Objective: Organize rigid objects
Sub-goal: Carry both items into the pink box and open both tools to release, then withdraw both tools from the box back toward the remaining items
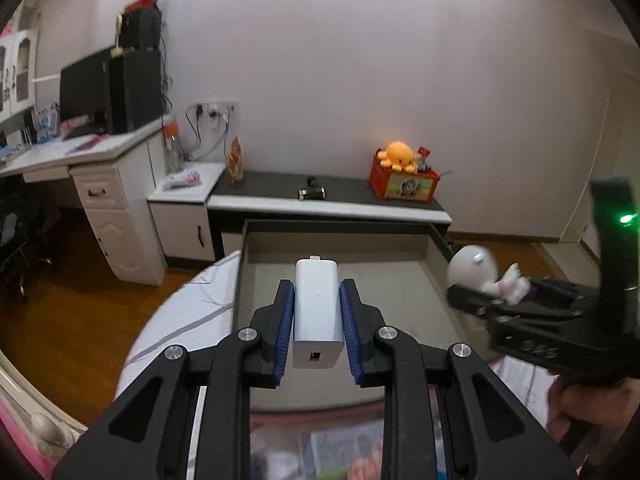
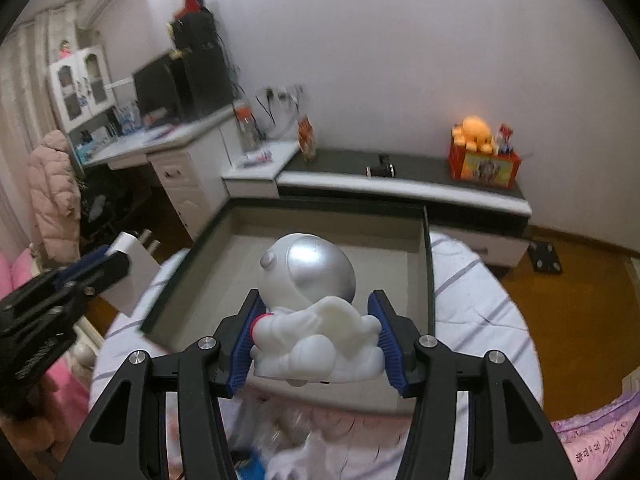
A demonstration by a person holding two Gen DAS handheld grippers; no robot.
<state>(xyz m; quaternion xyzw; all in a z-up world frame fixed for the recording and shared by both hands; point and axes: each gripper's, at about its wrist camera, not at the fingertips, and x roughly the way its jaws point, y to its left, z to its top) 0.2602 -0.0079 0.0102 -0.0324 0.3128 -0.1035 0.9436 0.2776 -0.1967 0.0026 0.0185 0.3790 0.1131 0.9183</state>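
While both loads hang over the open drawer [image 1: 340, 248], left gripper [image 1: 318, 312] clamps a white charger block [image 1: 318, 308], long axis forward; right gripper [image 2: 316, 340] clamps an astronaut figurine [image 2: 308, 304], drawer directly below

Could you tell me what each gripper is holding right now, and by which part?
The left gripper clamps the white charger block by its two long sides. The right gripper clamps the astronaut figurine by the sides of its lower body.
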